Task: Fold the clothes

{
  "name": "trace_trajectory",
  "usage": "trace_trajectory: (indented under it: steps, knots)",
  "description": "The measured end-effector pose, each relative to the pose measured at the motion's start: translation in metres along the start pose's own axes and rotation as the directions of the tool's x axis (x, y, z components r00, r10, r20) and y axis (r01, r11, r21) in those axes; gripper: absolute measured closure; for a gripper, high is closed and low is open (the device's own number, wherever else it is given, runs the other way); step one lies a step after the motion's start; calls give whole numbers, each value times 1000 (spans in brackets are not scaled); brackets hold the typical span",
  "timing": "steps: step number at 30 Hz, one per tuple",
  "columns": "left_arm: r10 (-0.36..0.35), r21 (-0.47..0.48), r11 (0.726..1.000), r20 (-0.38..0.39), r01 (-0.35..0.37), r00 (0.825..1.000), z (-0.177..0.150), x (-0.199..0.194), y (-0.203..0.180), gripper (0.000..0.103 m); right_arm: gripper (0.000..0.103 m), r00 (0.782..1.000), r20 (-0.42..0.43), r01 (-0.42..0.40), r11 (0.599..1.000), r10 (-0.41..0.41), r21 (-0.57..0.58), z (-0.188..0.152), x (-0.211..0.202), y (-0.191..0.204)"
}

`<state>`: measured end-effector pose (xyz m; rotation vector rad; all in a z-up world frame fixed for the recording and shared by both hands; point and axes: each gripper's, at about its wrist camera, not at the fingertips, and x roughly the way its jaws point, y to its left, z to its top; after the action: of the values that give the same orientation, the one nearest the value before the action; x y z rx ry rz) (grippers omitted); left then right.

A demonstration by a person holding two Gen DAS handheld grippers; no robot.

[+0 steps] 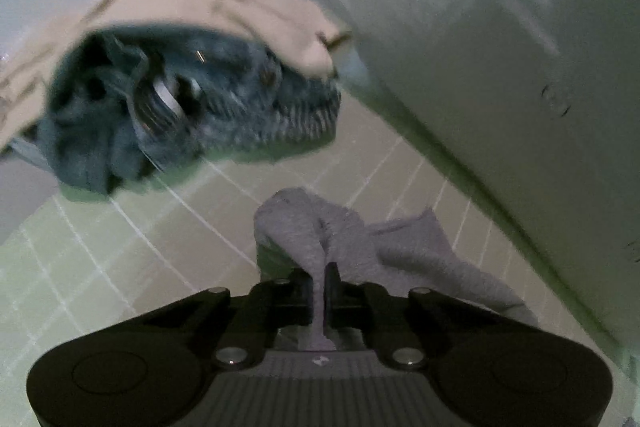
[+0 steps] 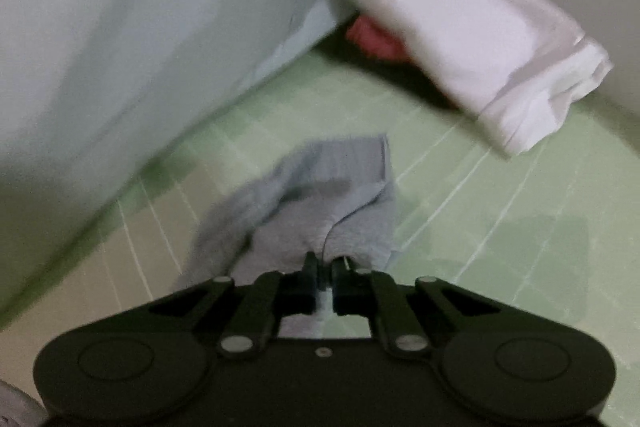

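Both grippers point down over the pale green gridded mat (image 2: 480,187) beside a pale wall (image 1: 480,27). The left gripper (image 1: 319,291) pinches a fold of the soft grey knit garment (image 1: 360,239), and the right gripper (image 2: 326,273) clamps its other edge. The crumpled garment lies on the mat between a dark blue and beige clothes pile (image 1: 192,87) and a folded white cloth (image 2: 460,39).

Soft grey knit cloth (image 1: 320,227), matt gridded mat (image 1: 160,247)

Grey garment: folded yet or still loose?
Loose. The grey garment hangs bunched and creased from the shut left tongs; the right tongs pinch another edge. No flat fold visible.
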<state>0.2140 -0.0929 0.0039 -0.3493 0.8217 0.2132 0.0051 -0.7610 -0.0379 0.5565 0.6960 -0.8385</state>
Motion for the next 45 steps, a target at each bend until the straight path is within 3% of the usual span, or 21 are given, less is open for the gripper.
trace_trajectory:
  steps: [4, 8, 11, 13, 18, 23, 31, 39, 42, 45]
  knots:
    - [6, -1, 1000, 49, -6, 999, 3, -25, 9, 99, 97, 994, 110, -9, 997, 1, 73, 13, -44, -28]
    - [0, -76, 997, 57, 5, 998, -13, -64, 48, 99, 97, 990, 134, -51, 993, 37, 105, 8, -78, -65]
    - [47, -81, 996, 9, -46, 999, -44, -79, 72, 99, 97, 997, 65, -53, 997, 49, 48, -18, -84, -83]
    - [53, -105, 993, -53, -59, 997, -68, -82, 86, 99, 97, 997, -26, -69, 997, 69, 27, -42, -77, -93]
    - [2, -102, 995, -187, -21, 982, -121, -72, 88, 99, 97, 972, -205, -129, 991, 119, -38, -92, -52, -90]
    - [-65, -78, 996, -239, 48, 969, -140, -50, 57, 99, 97, 975, -197, -137, 974, 101, -179, -96, -32, -55]
    - [-91, 12, 995, -272, 98, 958, -129, 2, -9, 99, 96, 972, -198, -181, 943, 128, -279, -80, -5, 6]
    - [-141, 96, 981, -228, 166, 963, -83, 76, -95, 99, 96, 983, -128, -180, 832, 131, -525, -55, 45, 105]
    - [-165, 96, 977, -214, 189, 963, -62, 105, -121, 99, 96, 986, -102, -169, 821, 135, -545, -35, 71, 136]
    - [-161, 73, 981, -208, 179, 965, -41, 111, -123, 99, 98, 988, -80, -156, 846, 134, -509, -15, 71, 143]
